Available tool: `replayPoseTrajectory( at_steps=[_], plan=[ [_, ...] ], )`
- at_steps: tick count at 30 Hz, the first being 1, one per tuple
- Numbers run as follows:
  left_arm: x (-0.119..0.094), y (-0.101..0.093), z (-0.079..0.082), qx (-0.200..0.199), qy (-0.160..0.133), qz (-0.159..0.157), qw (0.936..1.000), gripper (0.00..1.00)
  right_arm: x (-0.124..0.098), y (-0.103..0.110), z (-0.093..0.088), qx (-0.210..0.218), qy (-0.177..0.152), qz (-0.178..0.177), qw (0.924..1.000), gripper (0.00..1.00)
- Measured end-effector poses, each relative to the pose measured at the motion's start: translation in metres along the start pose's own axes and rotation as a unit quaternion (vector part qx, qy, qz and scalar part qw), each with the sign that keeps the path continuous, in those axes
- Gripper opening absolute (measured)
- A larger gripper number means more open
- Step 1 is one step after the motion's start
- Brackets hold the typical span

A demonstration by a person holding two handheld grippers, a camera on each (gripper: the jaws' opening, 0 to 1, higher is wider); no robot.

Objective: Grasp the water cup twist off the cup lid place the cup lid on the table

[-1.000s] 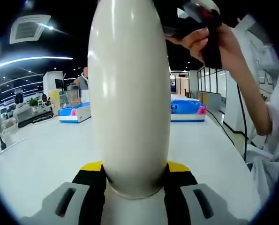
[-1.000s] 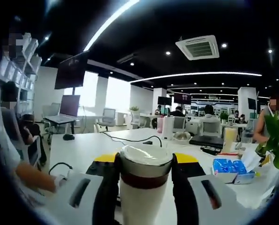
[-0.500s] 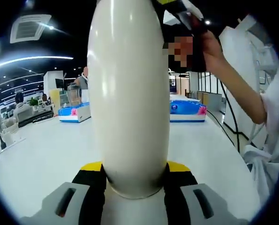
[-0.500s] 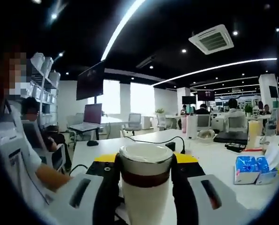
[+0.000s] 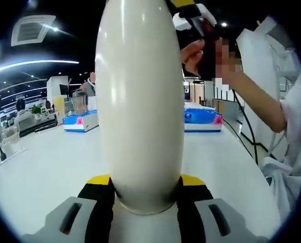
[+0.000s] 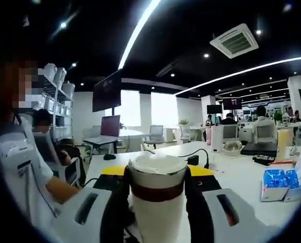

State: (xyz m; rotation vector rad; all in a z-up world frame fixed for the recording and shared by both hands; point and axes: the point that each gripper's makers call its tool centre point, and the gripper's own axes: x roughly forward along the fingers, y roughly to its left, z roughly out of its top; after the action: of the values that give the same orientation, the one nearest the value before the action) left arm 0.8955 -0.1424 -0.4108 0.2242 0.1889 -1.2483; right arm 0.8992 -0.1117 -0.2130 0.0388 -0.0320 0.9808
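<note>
We find the left gripper (image 5: 145, 195) clamped on the water cup (image 5: 140, 101) body, frame centre. The right gripper (image 6: 157, 177) has jaws closed on its cup lid (image 6: 157, 169), lower centre, above the counter (image 6: 241, 177).

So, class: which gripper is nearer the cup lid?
Right. The right gripper has its jaws on either side of the lid at the cup's top. The left gripper grips the cup low on its white body, away from the lid.
</note>
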Motion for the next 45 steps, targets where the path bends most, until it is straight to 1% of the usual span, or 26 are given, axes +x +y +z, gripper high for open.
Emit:
replayPoseTrajectory(
  at_steps=[10, 21, 28, 29, 31, 35, 36, 37, 38, 39, 40, 41, 45],
  plan=[
    [0.000, -0.001, -0.001, -0.004, 0.000, 0.001, 1.0000, 0.50, 0.000, 0.001, -0.002, -0.013, 0.008, -0.007, 0.9999, 0.46],
    [0.000, -0.001, -0.001, -0.007, 0.002, 0.002, 1.0000, 0.50, 0.000, 0.000, -0.003, -0.016, 0.021, -0.018, 0.9995, 0.46],
    [0.001, -0.001, 0.001, 0.008, 0.000, 0.006, 1.0000, 0.51, -0.001, 0.000, -0.003, -0.021, 0.029, -0.020, 0.9991, 0.46],
    [0.001, -0.001, 0.002, 0.010, -0.004, 0.007, 0.9999, 0.52, -0.001, 0.000, -0.004, -0.021, 0.030, -0.021, 0.9991, 0.46],
    [-0.001, -0.002, 0.010, 0.001, -0.024, 0.003, 0.9997, 0.55, -0.001, 0.001, -0.004, -0.023, 0.032, -0.021, 0.9990, 0.46],
    [-0.003, 0.000, 0.016, -0.010, -0.040, 0.004, 0.9991, 0.62, -0.001, 0.001, -0.004, -0.025, 0.035, -0.021, 0.9988, 0.46],
    [-0.004, 0.001, 0.021, -0.015, -0.051, 0.004, 0.9986, 0.63, -0.001, 0.001, -0.004, -0.025, 0.035, -0.021, 0.9988, 0.46],
    [-0.004, 0.000, 0.027, -0.030, -0.067, -0.001, 0.9973, 0.63, -0.001, 0.001, -0.004, -0.025, 0.035, -0.021, 0.9988, 0.46],
    [-0.006, -0.001, 0.033, -0.054, -0.083, -0.011, 0.9950, 0.63, -0.001, 0.001, -0.004, -0.025, 0.035, -0.021, 0.9989, 0.46],
    [-0.006, -0.001, 0.036, -0.062, -0.090, -0.012, 0.9940, 0.62, -0.002, 0.001, -0.004, -0.025, 0.035, -0.021, 0.9989, 0.46],
    [-0.007, 0.001, 0.037, -0.066, -0.093, -0.010, 0.9934, 0.62, -0.002, 0.001, -0.004, -0.025, 0.035, -0.021, 0.9989, 0.46],
    [-0.005, 0.009, 0.039, -0.066, -0.097, -0.002, 0.9931, 0.62, -0.002, 0.002, -0.005, -0.025, 0.036, -0.021, 0.9988, 0.46],
    [-0.002, 0.009, 0.038, -0.051, -0.094, 0.003, 0.9942, 0.58, -0.003, 0.003, -0.005, -0.028, 0.039, -0.021, 0.9986, 0.46]
  ],
)
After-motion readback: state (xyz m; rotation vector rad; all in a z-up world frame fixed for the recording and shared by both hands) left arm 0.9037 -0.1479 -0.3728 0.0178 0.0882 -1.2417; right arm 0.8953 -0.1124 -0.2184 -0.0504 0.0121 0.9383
